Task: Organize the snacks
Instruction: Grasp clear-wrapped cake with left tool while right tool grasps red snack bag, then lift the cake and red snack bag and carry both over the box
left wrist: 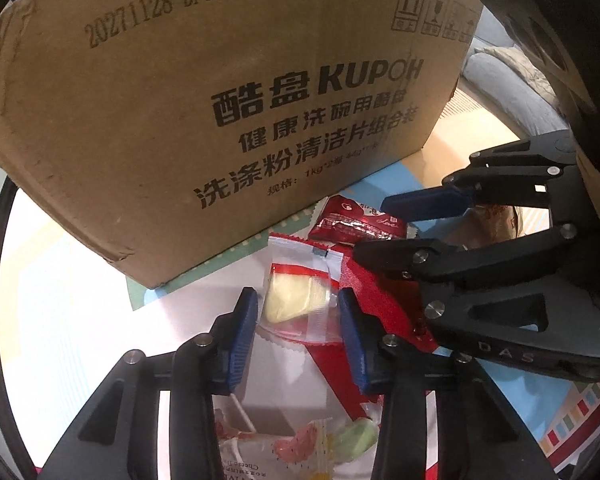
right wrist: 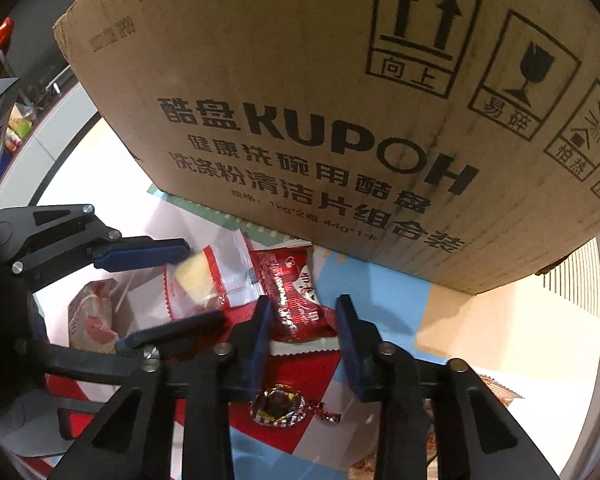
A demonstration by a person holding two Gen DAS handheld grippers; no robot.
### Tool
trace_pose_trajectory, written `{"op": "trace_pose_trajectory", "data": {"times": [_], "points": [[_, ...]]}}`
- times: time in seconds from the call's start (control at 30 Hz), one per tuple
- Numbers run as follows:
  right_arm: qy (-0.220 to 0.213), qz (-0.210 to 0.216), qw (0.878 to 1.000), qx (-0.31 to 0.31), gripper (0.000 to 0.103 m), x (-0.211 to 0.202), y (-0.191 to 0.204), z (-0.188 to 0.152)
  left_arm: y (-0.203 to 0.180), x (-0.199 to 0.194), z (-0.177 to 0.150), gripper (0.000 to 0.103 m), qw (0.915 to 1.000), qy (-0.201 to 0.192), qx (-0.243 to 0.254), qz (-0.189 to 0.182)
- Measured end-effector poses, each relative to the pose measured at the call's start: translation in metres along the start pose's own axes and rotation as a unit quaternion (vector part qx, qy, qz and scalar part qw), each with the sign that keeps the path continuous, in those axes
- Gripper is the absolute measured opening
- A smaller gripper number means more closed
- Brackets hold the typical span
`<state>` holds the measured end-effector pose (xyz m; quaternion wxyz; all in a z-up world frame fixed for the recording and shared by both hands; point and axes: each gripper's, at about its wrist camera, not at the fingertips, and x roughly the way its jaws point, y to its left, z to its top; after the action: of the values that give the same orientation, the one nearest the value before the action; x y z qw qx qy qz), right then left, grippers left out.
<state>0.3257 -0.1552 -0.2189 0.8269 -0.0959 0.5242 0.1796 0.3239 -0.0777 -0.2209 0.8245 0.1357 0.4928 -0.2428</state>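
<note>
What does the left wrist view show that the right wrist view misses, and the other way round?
Only the left wrist view shows the green and pink candies in a clear bag near its bottom edge, and a grey sofa past the box. Only the right wrist view shows a foil-wrapped candy low between its fingers, and the box's arrow and glass symbols up close. Both show the cardboard box, the yellow snack in clear wrap framed by the open left gripper, and the red packet framed by the open right gripper.

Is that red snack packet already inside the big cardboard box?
No, the red packet lies on the mat outside the cardboard box, between the right gripper's open fingers.
</note>
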Motion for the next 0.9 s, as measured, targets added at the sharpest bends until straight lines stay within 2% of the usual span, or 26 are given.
{"op": "trace_pose_trajectory", "data": {"times": [0.23, 0.47, 0.6, 0.9], "points": [[-0.006, -0.002, 1.0, 0.002, 0.027, -0.014, 0.007, -0.009, 0.002, -0.009, -0.009, 0.037, 0.9999, 0.0, -0.008, 0.01], [-0.015, -0.006, 1.0, 0.011, 0.027, -0.024, 0.015, -0.013, 0.004, -0.021, -0.013, 0.037, 0.9995, -0.009, -0.019, 0.024], [-0.021, -0.007, 1.0, 0.022, 0.027, -0.032, 0.015, -0.015, 0.001, -0.016, 0.001, 0.037, 0.999, -0.011, -0.031, 0.03], [-0.035, -0.016, 0.998, 0.044, 0.027, -0.057, 0.007, -0.022, -0.006, -0.039, -0.012, 0.037, 0.9976, -0.018, -0.05, 0.044]]}}
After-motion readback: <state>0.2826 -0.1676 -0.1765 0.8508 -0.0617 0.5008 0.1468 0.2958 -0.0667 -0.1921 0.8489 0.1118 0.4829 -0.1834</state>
